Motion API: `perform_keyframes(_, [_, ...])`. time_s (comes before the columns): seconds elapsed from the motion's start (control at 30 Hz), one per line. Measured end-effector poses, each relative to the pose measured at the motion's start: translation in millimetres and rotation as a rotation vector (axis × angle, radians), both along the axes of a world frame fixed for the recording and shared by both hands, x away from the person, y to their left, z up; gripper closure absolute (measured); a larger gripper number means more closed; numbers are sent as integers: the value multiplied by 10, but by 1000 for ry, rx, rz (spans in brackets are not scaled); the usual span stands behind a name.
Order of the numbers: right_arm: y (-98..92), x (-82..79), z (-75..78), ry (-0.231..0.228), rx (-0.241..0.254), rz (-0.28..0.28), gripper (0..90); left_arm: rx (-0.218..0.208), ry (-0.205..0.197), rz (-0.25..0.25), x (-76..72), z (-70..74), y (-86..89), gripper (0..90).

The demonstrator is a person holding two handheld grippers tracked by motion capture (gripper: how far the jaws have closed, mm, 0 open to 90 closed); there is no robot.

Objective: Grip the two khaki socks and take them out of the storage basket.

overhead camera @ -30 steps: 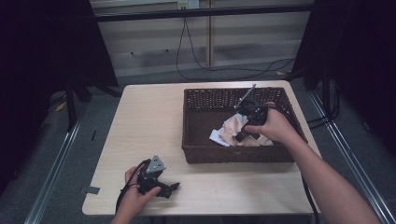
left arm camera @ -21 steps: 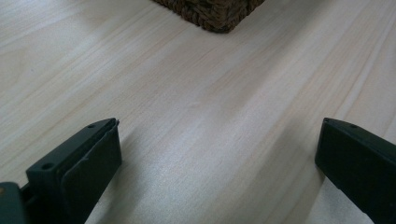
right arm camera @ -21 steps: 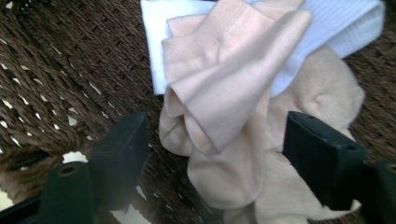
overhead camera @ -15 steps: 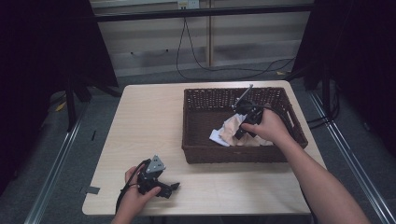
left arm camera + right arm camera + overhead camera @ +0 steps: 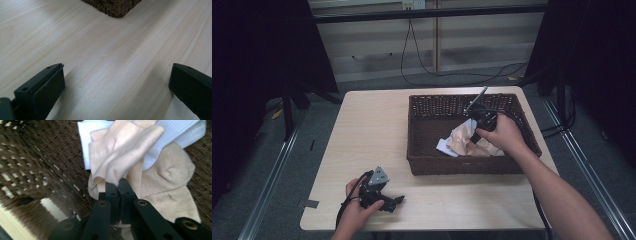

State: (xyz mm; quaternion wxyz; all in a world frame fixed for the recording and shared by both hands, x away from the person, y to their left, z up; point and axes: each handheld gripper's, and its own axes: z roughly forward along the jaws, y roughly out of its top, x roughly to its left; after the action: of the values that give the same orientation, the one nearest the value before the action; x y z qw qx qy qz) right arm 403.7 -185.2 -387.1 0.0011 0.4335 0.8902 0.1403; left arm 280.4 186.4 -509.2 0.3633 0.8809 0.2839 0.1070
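Peach sock [image 5: 120, 162] in the wicker basket [image 5: 422, 130]: right gripper [image 5: 118, 185] jaws just clamped on it; left gripper [image 5: 116, 80] jaws apart.

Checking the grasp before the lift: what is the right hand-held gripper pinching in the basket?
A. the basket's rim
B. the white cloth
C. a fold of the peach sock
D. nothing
C: in the right gripper view the right hand-held gripper has its jaws together on a fold of the peach sock inside the basket.
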Motion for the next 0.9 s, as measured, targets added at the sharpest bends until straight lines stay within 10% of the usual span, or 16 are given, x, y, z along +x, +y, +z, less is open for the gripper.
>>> perform_keyframes(0.9, [-23,-192,792,-26,-22,105,890,3,3,-1,0,4,1,0])
